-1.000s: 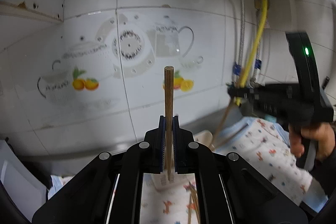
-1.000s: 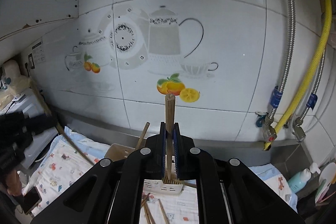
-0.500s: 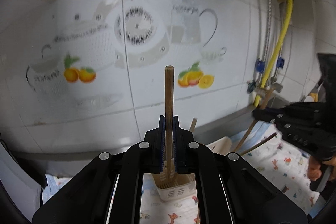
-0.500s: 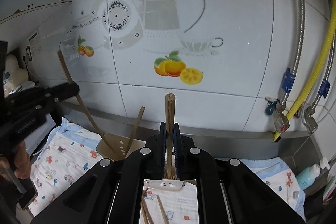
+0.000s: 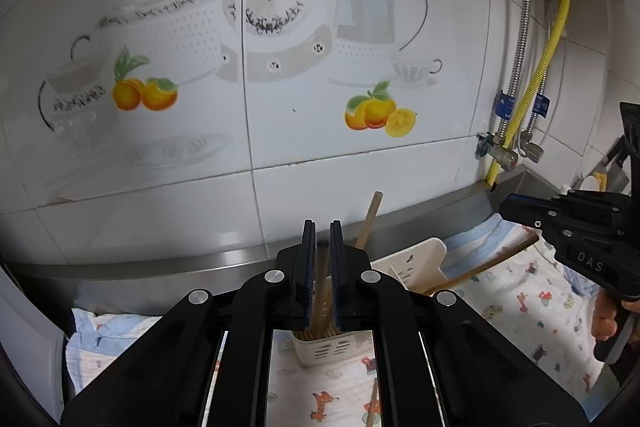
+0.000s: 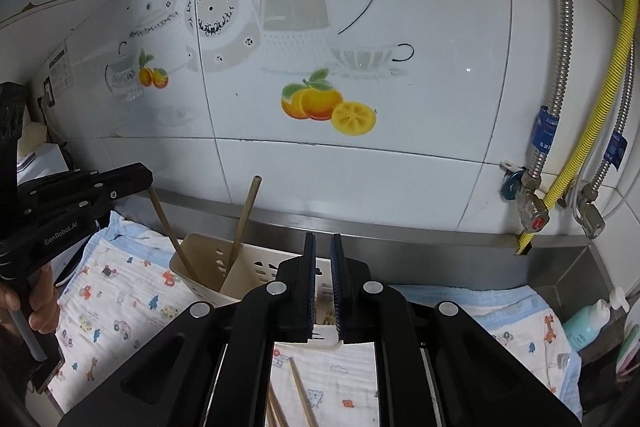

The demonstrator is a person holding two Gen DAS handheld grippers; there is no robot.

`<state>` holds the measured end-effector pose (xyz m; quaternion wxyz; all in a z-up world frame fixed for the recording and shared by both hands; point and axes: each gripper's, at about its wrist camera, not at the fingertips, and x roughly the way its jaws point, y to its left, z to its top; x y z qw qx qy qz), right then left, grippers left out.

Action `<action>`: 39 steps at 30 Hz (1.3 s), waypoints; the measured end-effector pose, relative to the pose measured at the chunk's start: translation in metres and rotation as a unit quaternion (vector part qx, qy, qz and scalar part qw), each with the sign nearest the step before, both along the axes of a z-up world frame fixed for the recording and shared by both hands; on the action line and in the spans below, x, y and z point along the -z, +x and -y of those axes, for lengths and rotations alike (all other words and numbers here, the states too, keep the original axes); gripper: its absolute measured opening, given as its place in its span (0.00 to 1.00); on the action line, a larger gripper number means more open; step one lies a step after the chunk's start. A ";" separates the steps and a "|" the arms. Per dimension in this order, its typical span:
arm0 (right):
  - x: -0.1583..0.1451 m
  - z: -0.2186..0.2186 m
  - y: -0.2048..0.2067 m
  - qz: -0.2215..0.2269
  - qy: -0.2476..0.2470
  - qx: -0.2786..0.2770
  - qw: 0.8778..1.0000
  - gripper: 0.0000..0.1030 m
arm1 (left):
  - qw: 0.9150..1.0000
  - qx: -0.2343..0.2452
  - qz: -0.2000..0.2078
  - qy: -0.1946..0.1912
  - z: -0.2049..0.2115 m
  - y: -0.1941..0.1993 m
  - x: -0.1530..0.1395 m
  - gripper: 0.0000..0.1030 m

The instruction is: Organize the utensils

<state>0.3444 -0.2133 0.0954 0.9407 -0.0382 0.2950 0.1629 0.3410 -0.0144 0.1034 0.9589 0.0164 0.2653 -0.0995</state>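
Low in both views the left gripper [image 5: 322, 269] has fingers slightly parted around a chopstick [image 5: 321, 281] standing in the holder [image 6: 208, 267], the right gripper [image 6: 323, 281] gapes empty, while loose chopsticks [image 6: 298, 393] remain on the worktop cloth [image 6: 120, 307].

Upright sticks [image 6: 243, 227] crowding holder [image 6: 208, 259] mouth

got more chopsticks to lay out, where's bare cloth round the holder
Free: printed cloth left of the white slotted holder, and its blue-edged stretch towards the teal bottle. Crowded: loose wooden chopsticks lie just in front of the holder.
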 end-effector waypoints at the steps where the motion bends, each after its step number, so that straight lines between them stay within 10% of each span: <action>1: -0.001 0.001 -0.002 0.002 -0.001 0.001 1.000 0.16 | 1.000 0.003 0.002 0.001 0.000 -0.002 -0.001 0.07; 16: 0.000 0.014 -0.075 0.019 -0.001 0.002 1.000 0.32 | 1.000 0.005 0.010 -0.022 -0.016 -0.069 -0.003 0.09; 39: 0.119 0.038 -0.185 -0.049 -0.011 0.001 0.999 0.32 | 0.994 0.047 -0.097 -0.029 -0.008 -0.186 0.142 0.22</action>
